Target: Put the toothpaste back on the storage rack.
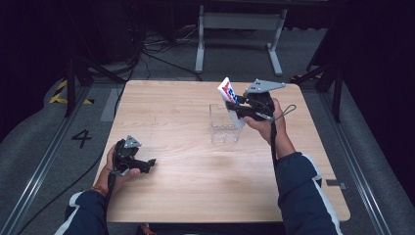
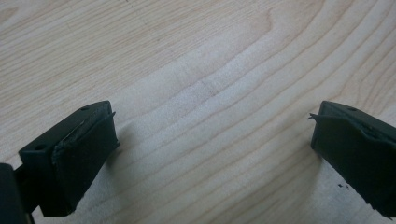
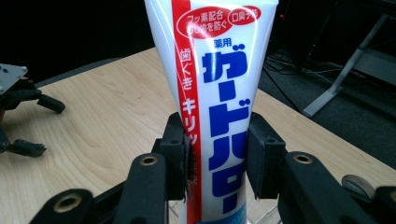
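Observation:
A white toothpaste tube (image 3: pixel 219 93) with a red stripe and blue lettering stands between the jaws of my right gripper (image 3: pixel 217 158), which is shut on its middle. In the high view that right gripper (image 1: pixel 238 108) holds the tube (image 1: pixel 228 92) tilted, its lower end reaching into a clear plastic box (image 1: pixel 223 127) on the table. My left gripper (image 1: pixel 149 164) rests low over the table's near left, open, with bare wood between its pads (image 2: pixel 88 154).
The wooden table (image 1: pixel 186 181) has dark floor around it. A grey metal frame (image 1: pixel 240 22) and cables lie on the floor beyond the far edge. In the right gripper view my left gripper (image 3: pixel 23 116) shows at the left.

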Available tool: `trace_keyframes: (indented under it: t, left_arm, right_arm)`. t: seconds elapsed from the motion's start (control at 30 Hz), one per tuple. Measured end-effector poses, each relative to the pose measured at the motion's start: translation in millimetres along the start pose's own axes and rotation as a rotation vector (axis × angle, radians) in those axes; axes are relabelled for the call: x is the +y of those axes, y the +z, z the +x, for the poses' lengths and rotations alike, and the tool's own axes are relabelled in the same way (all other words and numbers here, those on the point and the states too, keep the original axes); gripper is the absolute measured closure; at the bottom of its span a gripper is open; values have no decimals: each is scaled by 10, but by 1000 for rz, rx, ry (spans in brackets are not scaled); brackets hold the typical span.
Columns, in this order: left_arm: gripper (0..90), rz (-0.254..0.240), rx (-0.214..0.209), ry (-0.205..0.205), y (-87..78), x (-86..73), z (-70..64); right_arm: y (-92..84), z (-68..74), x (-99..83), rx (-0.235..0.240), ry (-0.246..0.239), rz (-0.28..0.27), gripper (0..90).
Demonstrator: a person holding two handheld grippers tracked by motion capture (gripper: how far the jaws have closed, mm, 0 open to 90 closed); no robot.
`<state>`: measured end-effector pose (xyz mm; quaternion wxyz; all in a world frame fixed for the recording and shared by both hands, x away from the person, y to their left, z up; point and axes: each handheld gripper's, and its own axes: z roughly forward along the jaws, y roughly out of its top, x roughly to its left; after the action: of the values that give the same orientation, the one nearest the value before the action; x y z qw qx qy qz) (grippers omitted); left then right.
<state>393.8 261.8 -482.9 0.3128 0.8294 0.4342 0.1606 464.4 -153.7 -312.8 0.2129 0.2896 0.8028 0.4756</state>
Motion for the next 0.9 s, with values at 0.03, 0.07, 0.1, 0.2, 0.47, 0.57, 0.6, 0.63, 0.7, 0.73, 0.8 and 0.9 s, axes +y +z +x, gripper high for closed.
trace_keyframes:
  t: [0.03, 0.07, 0.1, 0.2, 0.47, 0.57, 0.6, 0.63, 0.7, 0.73, 0.8, 0.9]
  left_arm:
    - [6, -3, 2, 3, -8, -9, -3]
    - [7, -4, -1, 5, -16, -22, -9]
    - [6, -10, -2, 2, -23, -36, -14]
    - [7, -4, -1, 16, -57, -64, -11]
    - [6, -7, -6, 10, -93, -111, -20]
    - [6, -6, -6, 11, -94, -111, -18]
    - [6, -5, -5, 10, -95, -110, -19]
    - [6, -4, -8, 13, -95, -109, -16]
    - [6, -2, -6, 19, -96, -105, -12]
    - [6, -2, -6, 19, -96, -105, -12]
    - [6, -2, -7, 20, -95, -105, -10]
    - [6, -2, -7, 25, -95, -105, -7]
  right_arm:
    - [23, -11, 5, 1, -3, -1, 652]
    - [43, -21, 9, -2, -4, 3, 652]
    - [64, -29, 11, -3, -6, 4, 652]
    - [119, -64, -2, 4, 6, -4, 652]
    - [255, -146, -56, 5, 21, -13, 648]
    - [290, -170, -87, 11, 24, -24, 647]
    - [301, -178, -103, 9, 24, -29, 646]
    - [310, -186, -117, 9, 26, -31, 645]
    - [330, -196, -144, 10, 33, -36, 644]
    - [330, -196, -144, 10, 33, -36, 644]
    - [360, -205, -181, 9, 28, -36, 643]
    - [402, -223, -234, 7, 35, -28, 641]
